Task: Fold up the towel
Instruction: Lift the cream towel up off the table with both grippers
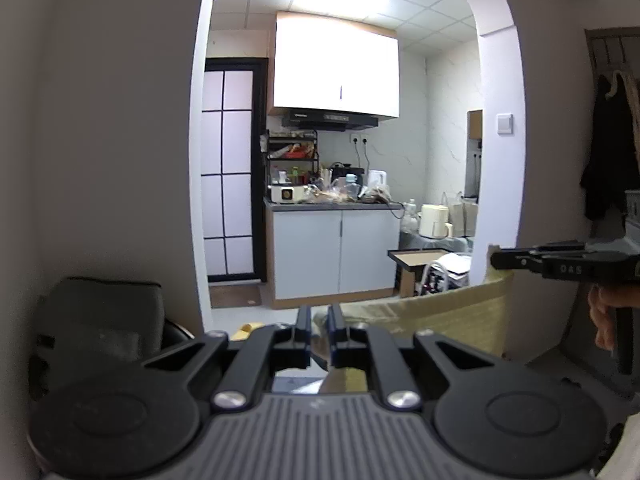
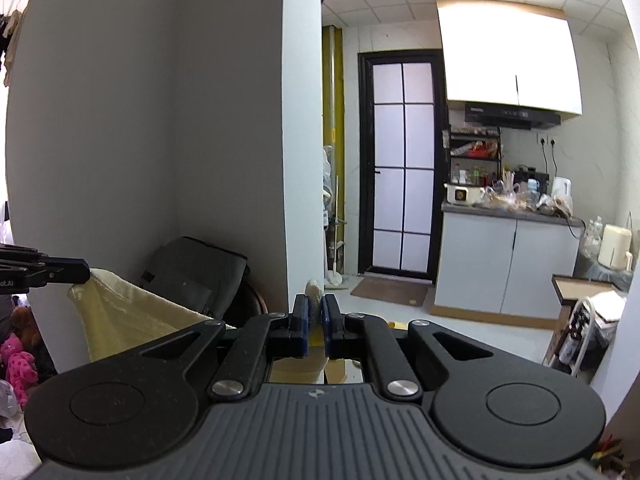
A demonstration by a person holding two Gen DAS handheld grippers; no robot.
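So I've got the towel (image 1: 440,320) up in the air right now, pale yellow-beige, stretched out between both grippers with its long axis running left to right across the scene, top edge pulled fairly taut and the rest hanging down below it. My left gripper (image 1: 319,330) is clenched on one top corner; from its own camera the blue-padded fingers (image 1: 303,330) are pinched nearly together with cloth wedged in the slot between them. My right gripper (image 2: 315,320) is clamped down on the other corner, a little nub of towel poking up just past its fingertips and more yellow fabric showing underneath. In the left wrist view I can see the right gripper out at the right edge biting the far corner, with the person's hand (image 1: 606,314) wrapped round the handle below it. From the right wrist view the towel's edge slopes down from the left gripper at the left toward the near middle. Behind it all there's a grey wall, a dark bag (image 2: 196,276) slumped on the floor against it, and farther off the kitchen counter (image 2: 508,216) piled with stuff beside a black-framed glass door (image 2: 402,164).
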